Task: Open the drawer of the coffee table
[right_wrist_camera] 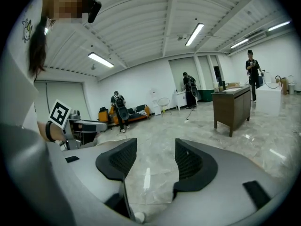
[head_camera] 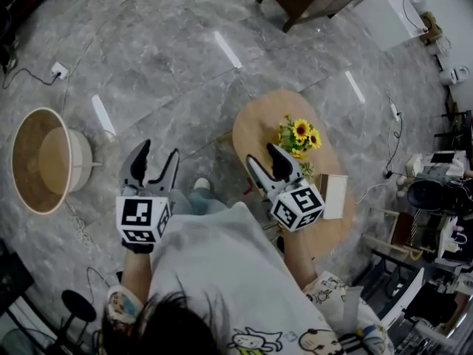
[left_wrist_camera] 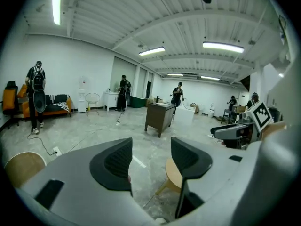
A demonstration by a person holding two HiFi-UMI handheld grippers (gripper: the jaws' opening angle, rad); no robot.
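Left tool [head_camera: 160,151] and right tool [head_camera: 261,154] out front (jaws apart, empty)

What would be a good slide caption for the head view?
Left gripper and right gripper, both open and empty, poised near an oval wooden coffee table topped with sunflowers.

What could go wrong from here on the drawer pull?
1. The flowers stand on the coffee table close to the right gripper; a careless reach could tip them.
2. No drawer front shows in any view, and the left gripper and right one are open, empty, aimed across the room: the approach may start blind.
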